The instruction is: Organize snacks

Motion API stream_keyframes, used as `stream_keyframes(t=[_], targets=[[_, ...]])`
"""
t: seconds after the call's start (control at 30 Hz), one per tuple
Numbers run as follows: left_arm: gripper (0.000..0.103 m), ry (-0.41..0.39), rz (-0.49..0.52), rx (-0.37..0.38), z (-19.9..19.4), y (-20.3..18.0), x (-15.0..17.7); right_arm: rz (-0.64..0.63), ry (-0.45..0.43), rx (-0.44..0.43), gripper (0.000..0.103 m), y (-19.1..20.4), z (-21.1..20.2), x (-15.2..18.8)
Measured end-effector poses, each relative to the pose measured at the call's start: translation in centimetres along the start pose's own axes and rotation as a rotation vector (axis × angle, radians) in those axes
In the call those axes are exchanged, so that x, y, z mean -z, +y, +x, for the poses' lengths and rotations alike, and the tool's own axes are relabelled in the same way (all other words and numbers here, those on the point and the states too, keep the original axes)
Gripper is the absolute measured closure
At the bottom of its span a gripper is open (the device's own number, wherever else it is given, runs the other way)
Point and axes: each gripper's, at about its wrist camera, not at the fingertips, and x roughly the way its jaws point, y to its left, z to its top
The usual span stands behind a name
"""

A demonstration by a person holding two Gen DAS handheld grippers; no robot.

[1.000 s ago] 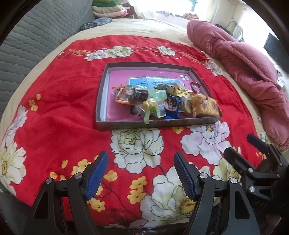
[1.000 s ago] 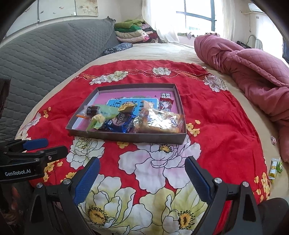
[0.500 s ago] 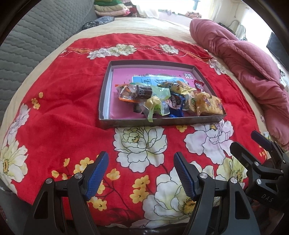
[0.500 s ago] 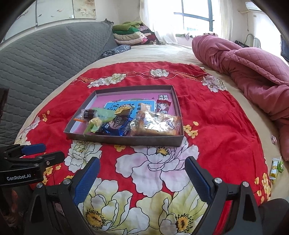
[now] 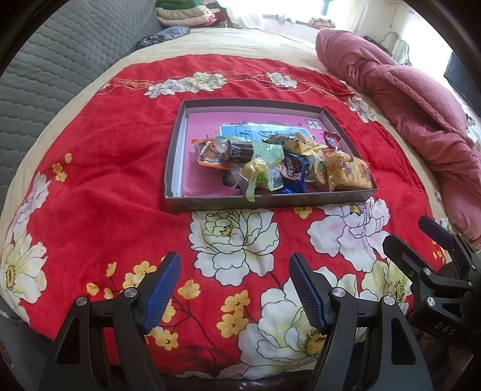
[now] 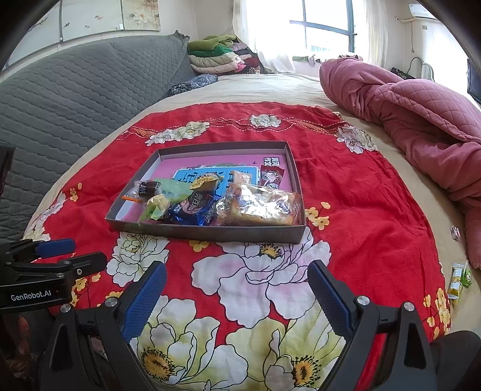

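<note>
So right now I'm hovering both tongs over the red flowered blanket (image 5: 114, 156), left gripper (image 5: 234, 288) and right gripper (image 6: 237, 296) both gaping with nothing between the jaws, short of the tray (image 6: 207, 234). Most snacks (image 6: 258, 206) are sitting piled in its near right corner, and I'm guessing a couple of strays (image 6: 458, 278) are lying by the bed's right edge. I'm thinking go for those, coming down flat and pinching the wrapper middle.

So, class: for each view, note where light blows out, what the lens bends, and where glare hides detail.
Right wrist view: the window is blown out white; glare on the clear snack bag hides its contents. Left wrist view: the far top edge washes out; the tray rim bows and black corners frame the picture.
</note>
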Motion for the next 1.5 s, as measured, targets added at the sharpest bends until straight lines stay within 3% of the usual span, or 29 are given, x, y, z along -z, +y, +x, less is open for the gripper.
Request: stream_keyframes(t=[1.5], targets=[[0.027,-0.002,0.007,-0.016,-0.06,0.11,0.00,0.009,0.000,0.007,0.008,-0.30,0.05,0.09]])
